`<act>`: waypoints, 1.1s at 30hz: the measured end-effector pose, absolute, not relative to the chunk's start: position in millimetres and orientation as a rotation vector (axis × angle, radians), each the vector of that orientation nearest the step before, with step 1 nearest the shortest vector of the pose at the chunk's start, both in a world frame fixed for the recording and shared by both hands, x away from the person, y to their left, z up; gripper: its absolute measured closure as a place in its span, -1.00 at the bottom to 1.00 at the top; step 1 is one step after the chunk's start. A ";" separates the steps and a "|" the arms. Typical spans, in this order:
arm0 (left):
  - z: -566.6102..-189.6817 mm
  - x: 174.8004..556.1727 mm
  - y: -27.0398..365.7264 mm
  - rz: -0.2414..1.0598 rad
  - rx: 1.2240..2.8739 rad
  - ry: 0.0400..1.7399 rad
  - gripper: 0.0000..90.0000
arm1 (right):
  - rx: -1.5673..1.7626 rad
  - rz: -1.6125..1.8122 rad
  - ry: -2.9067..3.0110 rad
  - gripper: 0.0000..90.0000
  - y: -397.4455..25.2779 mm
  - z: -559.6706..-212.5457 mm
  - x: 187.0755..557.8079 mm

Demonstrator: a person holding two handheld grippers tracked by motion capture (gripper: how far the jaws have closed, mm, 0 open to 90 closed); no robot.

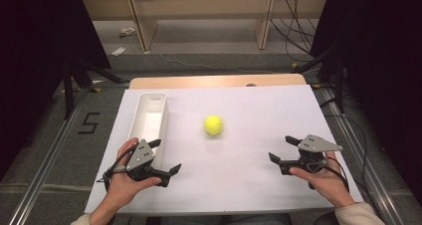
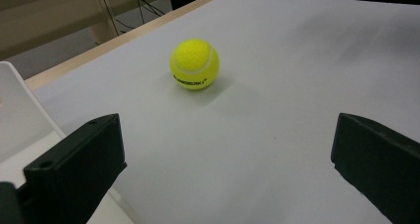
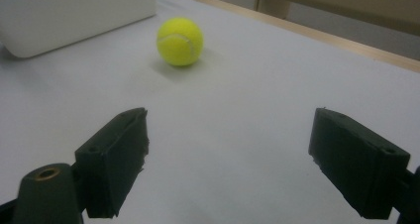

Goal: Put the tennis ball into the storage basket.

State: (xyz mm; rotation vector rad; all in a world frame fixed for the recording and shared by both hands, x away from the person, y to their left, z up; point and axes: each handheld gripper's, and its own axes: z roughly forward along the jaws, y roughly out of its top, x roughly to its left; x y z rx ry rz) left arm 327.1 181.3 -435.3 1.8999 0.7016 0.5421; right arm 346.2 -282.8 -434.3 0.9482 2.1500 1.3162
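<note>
A yellow tennis ball (image 1: 213, 125) rests on the white table surface (image 1: 249, 185), roughly at the centre, clear of everything around it. Black lettering is visible on its side in the left gripper view (image 2: 194, 64), too small to read. A long white rectangular bin (image 1: 149, 119) stands to the left of the ball, near the table's left edge, and appears empty.

The left gripper (image 1: 166, 158) is held in the person's left hand (image 1: 124, 185) at the near left of the table, just beside the near end of the bin. Its jaws are spread wide apart and grip nothing. In the left gripper view the ball lies ahead of the jaws, well apart from them, with a corner of the bin (image 2: 15, 115) at the left edge.

The right gripper (image 1: 282, 149) is held in the person's right hand (image 1: 326, 182) at the near right of the table. Its jaws are likewise spread wide and grip nothing. In the right gripper view the ball (image 3: 180, 41) lies ahead and to the left, well apart from the jaws, with the bin (image 3: 74, 11) beyond it.
</note>
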 end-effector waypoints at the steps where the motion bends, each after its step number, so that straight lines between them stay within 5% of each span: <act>1: -435.3 327.1 181.4 0.543 1.900 0.701 -1.00 | 0.948 1.316 2.150 -0.64 -282.8 -434.3 346.2; 33: -434.3 326.1 180.4 0.545 1.903 0.694 -1.00 | 0.945 1.332 2.148 -0.63 -256.2 -438.3 370.4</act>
